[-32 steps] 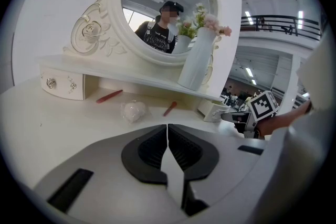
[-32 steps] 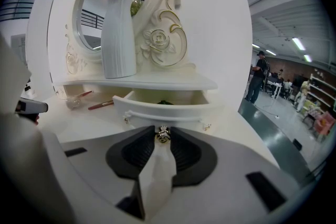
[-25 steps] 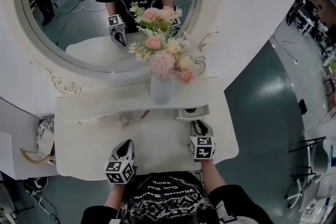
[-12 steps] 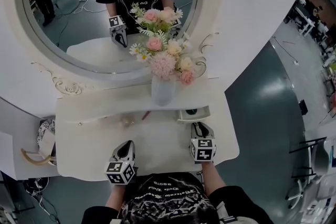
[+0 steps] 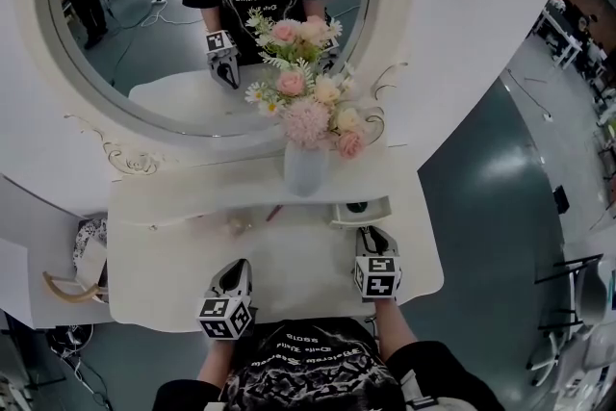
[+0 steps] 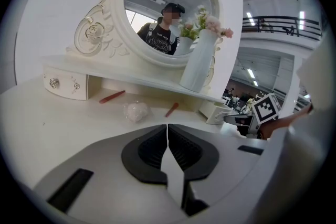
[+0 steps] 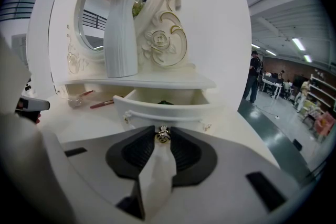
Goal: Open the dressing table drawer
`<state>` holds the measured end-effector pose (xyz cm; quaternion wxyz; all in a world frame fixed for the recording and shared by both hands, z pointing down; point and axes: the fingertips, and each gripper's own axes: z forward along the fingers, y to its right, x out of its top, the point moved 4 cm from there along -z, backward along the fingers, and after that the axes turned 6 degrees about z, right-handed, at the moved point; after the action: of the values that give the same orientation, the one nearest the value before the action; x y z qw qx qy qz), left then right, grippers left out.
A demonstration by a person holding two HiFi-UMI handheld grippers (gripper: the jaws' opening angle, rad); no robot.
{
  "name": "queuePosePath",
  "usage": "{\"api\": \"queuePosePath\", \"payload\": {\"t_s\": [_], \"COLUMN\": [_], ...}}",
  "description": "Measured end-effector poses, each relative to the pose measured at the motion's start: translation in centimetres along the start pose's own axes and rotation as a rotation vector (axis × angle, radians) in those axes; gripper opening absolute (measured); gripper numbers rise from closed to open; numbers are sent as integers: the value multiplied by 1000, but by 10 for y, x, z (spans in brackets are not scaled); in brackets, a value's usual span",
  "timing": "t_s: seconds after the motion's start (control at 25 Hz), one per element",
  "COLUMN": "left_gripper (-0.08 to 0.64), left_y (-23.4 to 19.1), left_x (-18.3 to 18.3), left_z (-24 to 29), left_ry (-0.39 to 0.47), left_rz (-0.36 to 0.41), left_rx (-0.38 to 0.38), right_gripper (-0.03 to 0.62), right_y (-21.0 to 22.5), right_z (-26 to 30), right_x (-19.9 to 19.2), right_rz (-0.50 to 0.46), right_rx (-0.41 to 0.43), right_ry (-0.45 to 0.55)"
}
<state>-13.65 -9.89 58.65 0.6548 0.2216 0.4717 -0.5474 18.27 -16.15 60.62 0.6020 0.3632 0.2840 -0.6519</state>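
The small right drawer [image 5: 362,211] of the white dressing table [image 5: 164,269] stands pulled out from under the shelf. Something dark lies inside it. My right gripper [image 5: 372,236] is right in front of it. In the right gripper view the pads are shut on the small metal knob [image 7: 163,135] at the middle of the drawer front [image 7: 173,110]. My left gripper [image 5: 235,274] rests low over the tabletop near the front edge. Its jaws [image 6: 167,136] are shut with nothing between them. A second small drawer [image 6: 65,85] at the left stays closed.
A white vase [image 5: 305,168] of pink and white flowers stands on the shelf below the round mirror [image 5: 144,34]. Two red pens [image 6: 112,96] [image 6: 171,109] and a small clear object [image 6: 136,111] lie under the shelf. A basket [image 5: 82,255] sits beside the table's left edge.
Neither gripper nor the drawer has moved. Only the head view has shifted slightly.
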Motion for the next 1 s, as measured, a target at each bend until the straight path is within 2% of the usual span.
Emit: {"api": "queuePosePath", "payload": {"t_s": [1.0], "left_gripper": [21], "left_y": [2], "left_x": [0], "left_z": [0], "left_ry": [1], "left_rz": [5], "left_rx": [-12], "right_gripper": [100], "right_y": [-2], "right_z": [-9], "right_x": [-6], "right_rz": [-5], "right_rx": [-1], "right_ry": [-5]}}
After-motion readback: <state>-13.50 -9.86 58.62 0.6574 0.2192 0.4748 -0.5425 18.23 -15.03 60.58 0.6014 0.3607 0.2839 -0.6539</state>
